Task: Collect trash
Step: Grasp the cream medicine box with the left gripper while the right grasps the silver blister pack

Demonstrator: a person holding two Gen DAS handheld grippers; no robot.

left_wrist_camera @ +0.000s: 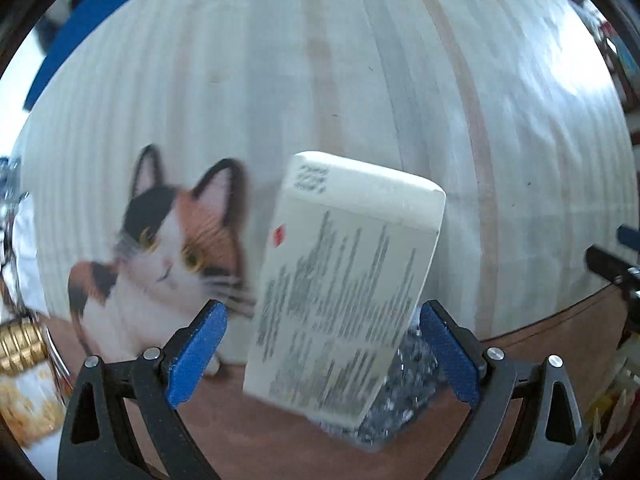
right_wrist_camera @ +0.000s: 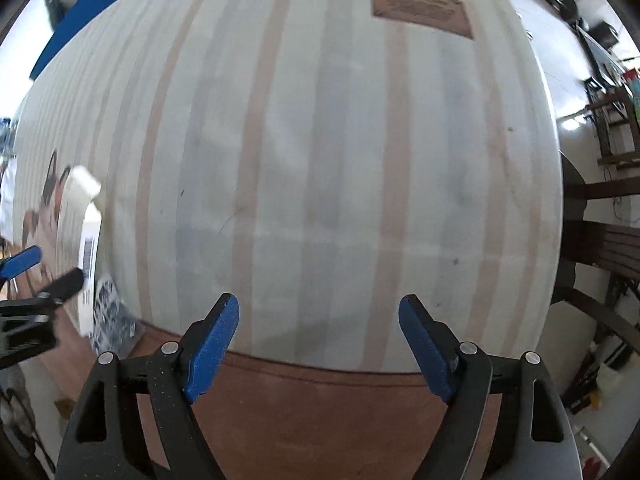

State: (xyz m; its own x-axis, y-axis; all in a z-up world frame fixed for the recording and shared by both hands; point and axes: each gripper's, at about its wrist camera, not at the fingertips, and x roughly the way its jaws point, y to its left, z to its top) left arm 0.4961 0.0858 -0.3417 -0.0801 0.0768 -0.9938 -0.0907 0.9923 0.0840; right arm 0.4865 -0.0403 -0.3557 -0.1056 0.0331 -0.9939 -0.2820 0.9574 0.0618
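A white carton [left_wrist_camera: 344,280] printed with small text stands tilted between the blue pads of my left gripper [left_wrist_camera: 322,308]. A silvery foil pack [left_wrist_camera: 400,396] lies behind its lower end, next to the right pad. The jaws are wide and a gap shows between the left pad and the carton. In the right wrist view the same carton [right_wrist_camera: 78,216] and foil pack [right_wrist_camera: 110,312] sit at the far left, with my left gripper [right_wrist_camera: 44,272] around them. My right gripper [right_wrist_camera: 320,320] is open and holds nothing, above the striped cloth [right_wrist_camera: 320,140].
A cat picture [left_wrist_camera: 160,248] lies on the striped cloth left of the carton. The brown table edge [right_wrist_camera: 300,400] runs below the fingers. A brown label patch [right_wrist_camera: 420,10] is at the far end. A gold-lidded jar [left_wrist_camera: 20,348] stands left; dark furniture [right_wrist_camera: 600,200] right.
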